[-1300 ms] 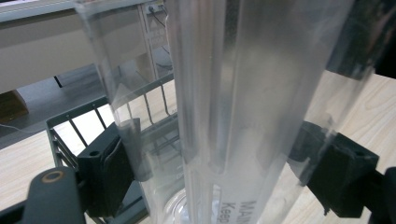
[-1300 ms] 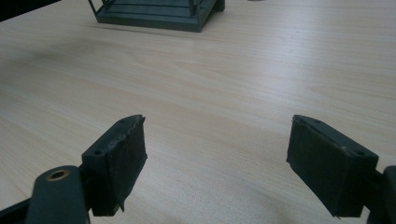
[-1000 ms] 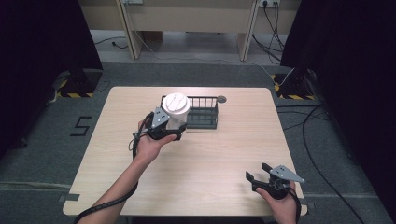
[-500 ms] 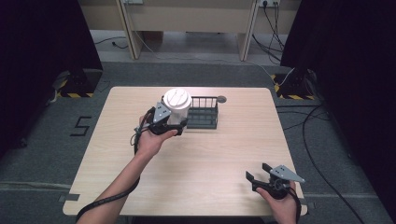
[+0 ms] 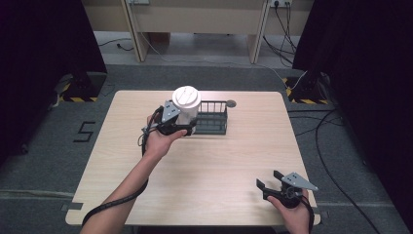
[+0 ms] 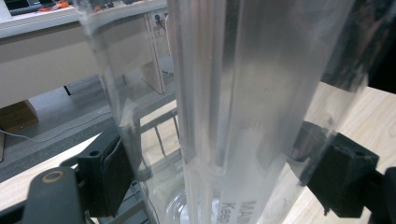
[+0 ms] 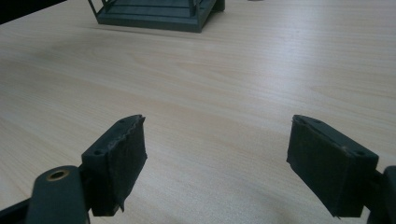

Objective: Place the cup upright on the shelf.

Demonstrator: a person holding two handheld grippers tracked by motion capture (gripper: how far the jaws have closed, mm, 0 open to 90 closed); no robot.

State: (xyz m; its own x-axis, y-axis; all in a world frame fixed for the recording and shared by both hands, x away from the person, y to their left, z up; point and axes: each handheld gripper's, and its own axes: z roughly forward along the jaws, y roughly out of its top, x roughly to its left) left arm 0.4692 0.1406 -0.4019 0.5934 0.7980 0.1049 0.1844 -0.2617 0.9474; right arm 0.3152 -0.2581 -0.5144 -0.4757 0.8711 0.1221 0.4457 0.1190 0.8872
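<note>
A clear plastic container with a white lid (image 5: 186, 102) stands upright in the air over the left end of a dark wire basket (image 5: 214, 119). My left gripper (image 5: 181, 127) is shut on its lower body. In the left gripper view the clear ribbed container (image 6: 243, 102) stands between both black pads (image 6: 109, 175), and the basket's wires (image 6: 161, 140) show behind it. My right gripper (image 5: 269, 184) is open near the table's front right corner, resting low over the wood. Its gripper view has the two pads (image 7: 123, 158) wide apart over bare tabletop.
The light wooden table (image 5: 219, 161) carries the basket at the back centre, with a small dark round disc (image 5: 231, 103) just behind its right end. In the right gripper view the basket's base (image 7: 154, 14) lies far ahead. Desk legs and cables stand beyond the table.
My left gripper has carried the container slightly to the right and closer over the basket's left end. The right gripper has stayed in place.
</note>
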